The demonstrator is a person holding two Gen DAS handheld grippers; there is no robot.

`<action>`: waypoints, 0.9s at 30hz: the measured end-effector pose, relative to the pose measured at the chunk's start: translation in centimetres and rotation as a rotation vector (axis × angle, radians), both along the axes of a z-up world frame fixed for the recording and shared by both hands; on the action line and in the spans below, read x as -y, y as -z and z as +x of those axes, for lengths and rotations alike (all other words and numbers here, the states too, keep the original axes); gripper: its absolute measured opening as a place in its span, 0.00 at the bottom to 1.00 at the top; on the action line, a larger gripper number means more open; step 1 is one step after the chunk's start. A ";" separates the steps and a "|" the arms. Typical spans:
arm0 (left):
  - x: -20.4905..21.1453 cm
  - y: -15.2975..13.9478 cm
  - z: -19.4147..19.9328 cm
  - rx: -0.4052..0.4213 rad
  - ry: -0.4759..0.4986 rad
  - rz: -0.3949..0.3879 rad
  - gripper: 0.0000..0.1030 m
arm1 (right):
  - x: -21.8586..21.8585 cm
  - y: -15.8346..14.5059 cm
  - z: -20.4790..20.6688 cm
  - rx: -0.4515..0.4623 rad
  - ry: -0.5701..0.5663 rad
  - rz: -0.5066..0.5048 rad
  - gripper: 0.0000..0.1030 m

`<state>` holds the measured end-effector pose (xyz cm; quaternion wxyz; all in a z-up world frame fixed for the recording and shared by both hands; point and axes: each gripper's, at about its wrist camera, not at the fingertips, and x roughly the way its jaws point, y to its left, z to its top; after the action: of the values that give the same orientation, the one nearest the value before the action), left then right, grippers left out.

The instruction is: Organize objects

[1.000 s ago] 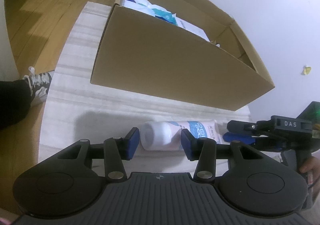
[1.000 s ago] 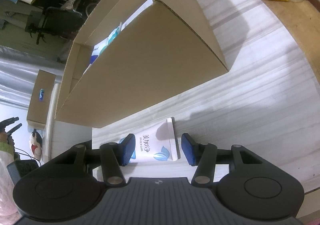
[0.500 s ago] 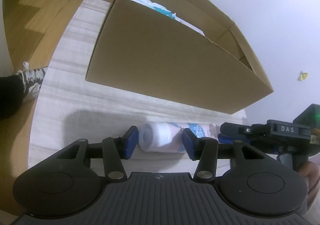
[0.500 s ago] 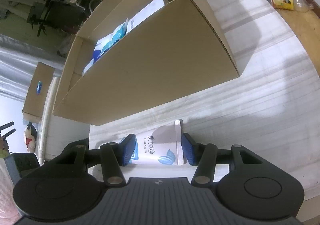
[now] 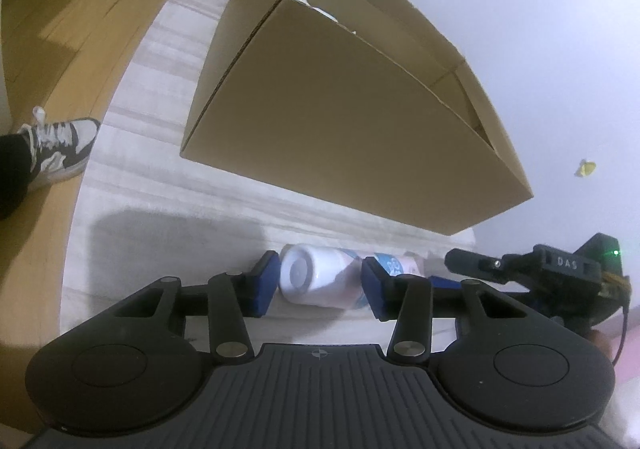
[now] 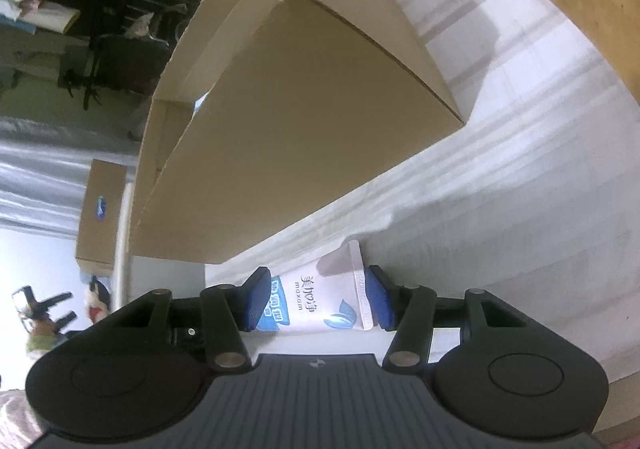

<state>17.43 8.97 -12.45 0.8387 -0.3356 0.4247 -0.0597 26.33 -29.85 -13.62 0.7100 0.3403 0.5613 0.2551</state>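
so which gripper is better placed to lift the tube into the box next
Probably both together. The left gripper brackets the tube at its cap end, the right gripper brackets its crimped tail. Singly, left: the cap end looks firmer. The cardboard box stands just behind.

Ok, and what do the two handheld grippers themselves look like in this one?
Both look alike: black ribbed body, two round black discs, black linkage arms with silver pivot pins, blue pads on the jaws. The left gripper and the right gripper each carry a small crosshair mark. Seen from the left, the right one bears "DAS" lettering and a green light.
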 end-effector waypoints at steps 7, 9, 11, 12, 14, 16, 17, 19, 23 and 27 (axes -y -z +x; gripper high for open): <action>0.8 -0.6 0.6 0.000 0.055 0.076 0.46 | 1.1 1.3 0.2 -0.050 0.029 0.078 0.50; 1.4 -1.7 0.6 0.006 0.132 0.188 0.51 | 0.9 1.2 0.3 -0.044 0.020 0.070 0.50; 2.7 -2.9 0.8 0.041 0.225 0.317 0.57 | 0.8 1.2 0.4 -0.037 0.012 0.061 0.50; 3.5 -3.7 0.9 0.067 0.286 0.395 0.61 | 0.7 1.2 0.4 -0.035 0.009 0.060 0.50; 4.8 -4.7 1.3 0.104 0.395 0.510 0.64 | 0.7 1.3 0.5 -0.040 0.011 0.066 0.50; 6.3 -5.4 2.0 0.122 0.520 0.592 0.64 | 0.7 1.4 0.5 -0.045 0.014 0.075 0.49; 6.8 -5.5 2.4 0.119 0.579 0.624 0.64 | 0.8 1.5 0.5 -0.047 0.015 0.080 0.49; 8.1 -5.3 3.5 0.084 0.714 0.668 0.64 | 0.6 1.6 0.5 -0.049 0.016 0.084 0.49; 9.9 -4.4 5.6 0.030 0.891 0.757 0.60 | 0.8 1.6 0.6 -0.047 0.013 0.084 0.49; 11.8 -3.0 6.4 0.000 1.052 0.803 0.54 | 0.9 1.7 0.6 -0.044 0.011 0.084 0.49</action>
<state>23.80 -2.85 -9.47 0.7577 0.2553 0.5212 -0.2984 26.95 -30.76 -15.34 0.6840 0.3785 0.5635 0.2670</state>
